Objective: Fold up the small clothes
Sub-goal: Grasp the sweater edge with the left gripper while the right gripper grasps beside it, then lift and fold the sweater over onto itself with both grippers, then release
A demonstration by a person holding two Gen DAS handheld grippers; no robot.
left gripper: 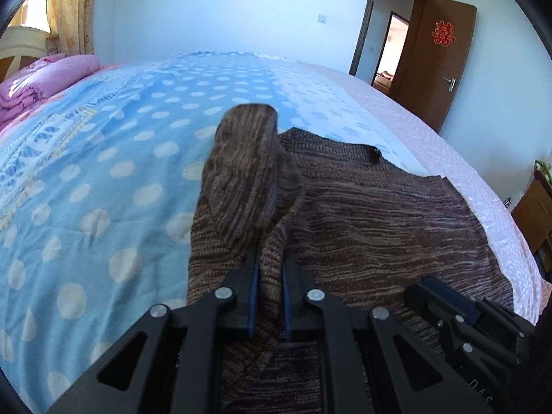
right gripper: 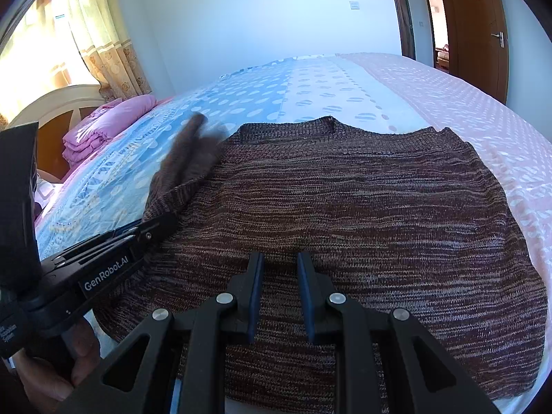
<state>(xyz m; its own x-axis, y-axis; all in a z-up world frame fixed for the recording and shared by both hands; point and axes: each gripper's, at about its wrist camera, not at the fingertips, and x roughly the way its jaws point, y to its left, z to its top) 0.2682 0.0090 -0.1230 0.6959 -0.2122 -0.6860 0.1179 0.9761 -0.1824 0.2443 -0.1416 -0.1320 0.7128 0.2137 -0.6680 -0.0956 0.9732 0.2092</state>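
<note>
Two grippers work the brown marled knitted sweater (right gripper: pixel 362 207) spread flat on the dotted blue bedsheet (left gripper: pixel 86 158); right gripper (right gripper: pixel 280 276) hovers narrowly parted, empty; left gripper (left gripper: pixel 270 272), at nine o'clock, pinches its limp sleeve (left gripper: pixel 241 172); soft, light, floppy, so grip edges.

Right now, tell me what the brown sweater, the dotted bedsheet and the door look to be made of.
Brown sweater: knitted yarn, likely wool or acrylic; visible ribbed rows, matte, fuzzy. Dotted bedsheet: thin woven cotton-like cloth, matte, softly creased. Door: wood or wood veneer, smooth brown, slight sheen.
</note>
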